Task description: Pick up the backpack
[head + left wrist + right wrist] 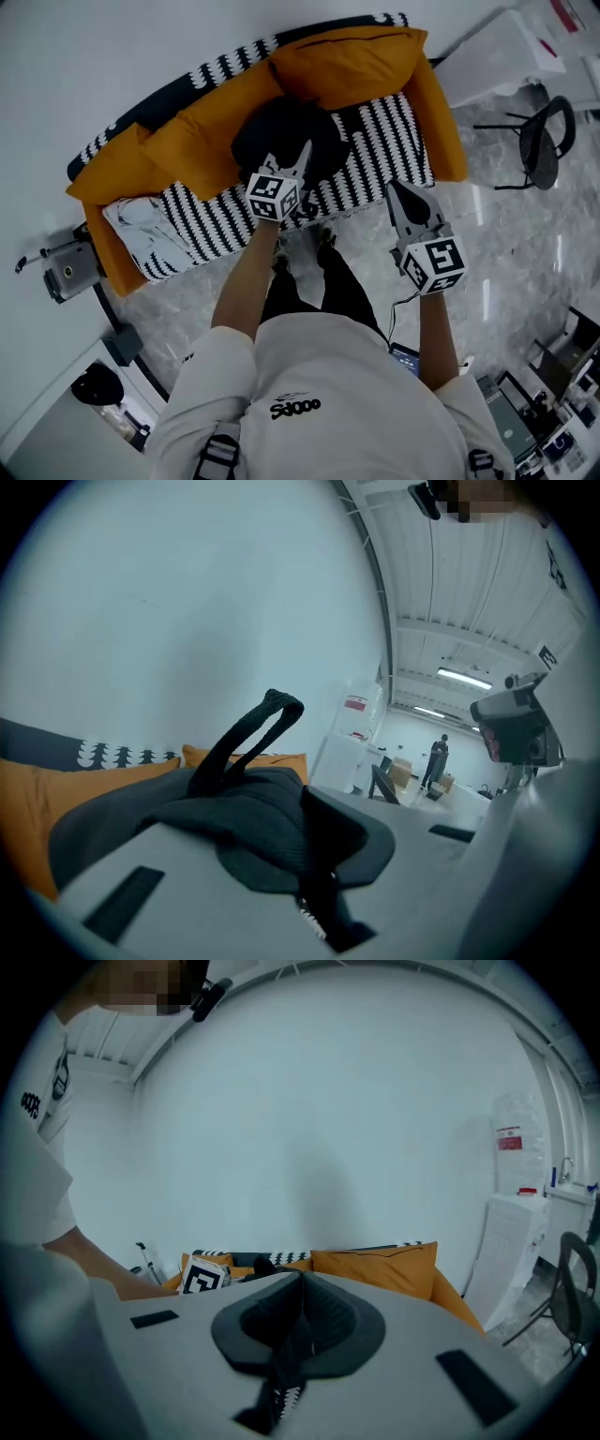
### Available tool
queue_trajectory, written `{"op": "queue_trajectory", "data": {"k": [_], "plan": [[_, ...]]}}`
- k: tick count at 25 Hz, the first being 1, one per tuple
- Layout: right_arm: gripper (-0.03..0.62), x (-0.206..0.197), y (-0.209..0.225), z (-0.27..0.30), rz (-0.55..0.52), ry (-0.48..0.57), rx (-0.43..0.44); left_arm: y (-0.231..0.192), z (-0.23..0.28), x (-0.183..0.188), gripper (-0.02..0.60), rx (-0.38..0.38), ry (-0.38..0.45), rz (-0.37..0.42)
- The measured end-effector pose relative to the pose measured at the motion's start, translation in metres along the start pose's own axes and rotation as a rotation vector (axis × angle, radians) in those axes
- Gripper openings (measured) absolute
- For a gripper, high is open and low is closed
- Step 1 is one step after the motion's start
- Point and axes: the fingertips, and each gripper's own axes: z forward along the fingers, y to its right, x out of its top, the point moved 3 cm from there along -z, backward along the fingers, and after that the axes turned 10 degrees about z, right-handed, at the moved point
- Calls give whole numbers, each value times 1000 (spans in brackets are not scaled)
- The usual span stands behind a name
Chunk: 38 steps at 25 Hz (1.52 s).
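Left gripper (305, 808): clenched on dark backpack (253, 841) cloth, loop (255, 726) standing free above.
Right gripper (302, 1290): pinched together, nothing in it.
Backpack spot: upper middle of head view, over striped sofa (375, 141), against orange cushions (352, 56).
Handling: soft, floppy, likely to sag; the loop looks the surer hold.
Views: only the left gripper view shows the bite; only the head view shows the sofa.

A black print (295, 405) is standing on the back of the person's white shirt (356, 370). It is looking like an "S" with round letters after it, but I am not reading it surely. A red label (509, 1138) on the white cabinet (514, 1241) is appearing too small to read. The 2 marker cubes, the left marker cube (274, 197) and the right marker cube (436, 265), are showing only black square patterns.
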Motion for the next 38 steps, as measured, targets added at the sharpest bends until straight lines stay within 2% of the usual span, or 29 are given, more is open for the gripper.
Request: {"op": "queue_trajectory", "data": {"k": [5, 13, 21, 25, 29, 38], "plan": [[35, -11, -24, -18, 0, 14, -23, 8, -26, 3, 36, -27, 14, 16], [35, -23, -62, -42, -10, 36, -69, 28, -56, 24, 35, -104, 39, 100], [35, -10, -98, -69, -37, 95, -96, 34, -106, 54, 35, -117, 64, 197], [35, -8, -129, -78, -63, 126, -89, 35, -144, 69, 35, -120, 84, 252], [35, -3, -162, -86, -101, 153, -92, 39, -182, 93, 35, -134, 110, 308], [35, 21, -213, -112, -172, 236, -117, 57, -247, 161, 35, -139, 188, 379]]}}
